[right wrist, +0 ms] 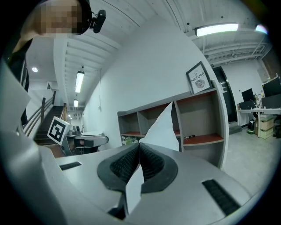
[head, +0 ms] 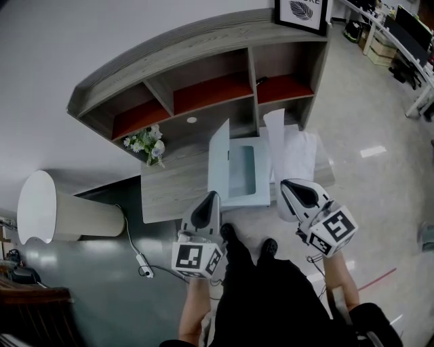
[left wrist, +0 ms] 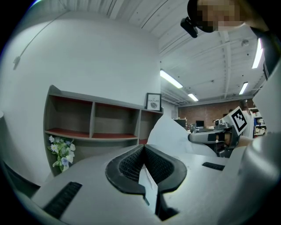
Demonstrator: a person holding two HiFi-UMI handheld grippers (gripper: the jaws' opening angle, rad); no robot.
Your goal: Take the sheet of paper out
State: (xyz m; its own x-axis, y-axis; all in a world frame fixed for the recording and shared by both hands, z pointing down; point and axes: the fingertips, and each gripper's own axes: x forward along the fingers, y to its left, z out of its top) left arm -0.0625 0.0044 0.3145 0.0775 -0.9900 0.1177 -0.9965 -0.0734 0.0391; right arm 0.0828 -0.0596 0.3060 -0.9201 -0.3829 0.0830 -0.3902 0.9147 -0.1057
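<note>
A pale blue folder (head: 242,177) lies open on the grey desk (head: 169,183), its cover (head: 218,157) standing upright at the left. My left gripper (head: 213,195) is at that cover's near edge; in the left gripper view it (left wrist: 143,147) is shut on the thin pale cover (left wrist: 172,134). A white sheet of paper (head: 274,139) rises from the folder's right side. My right gripper (head: 288,184) holds its lower edge; the right gripper view shows it (right wrist: 139,144) shut on the sheet (right wrist: 163,127).
A shelf unit (head: 203,74) with red-lined compartments stands at the desk's back, with a framed picture (head: 302,12) on top. A small bunch of flowers (head: 146,144) is at the desk's left. More white paper (head: 304,154) lies at its right. A white lamp shade (head: 61,207) is on the left.
</note>
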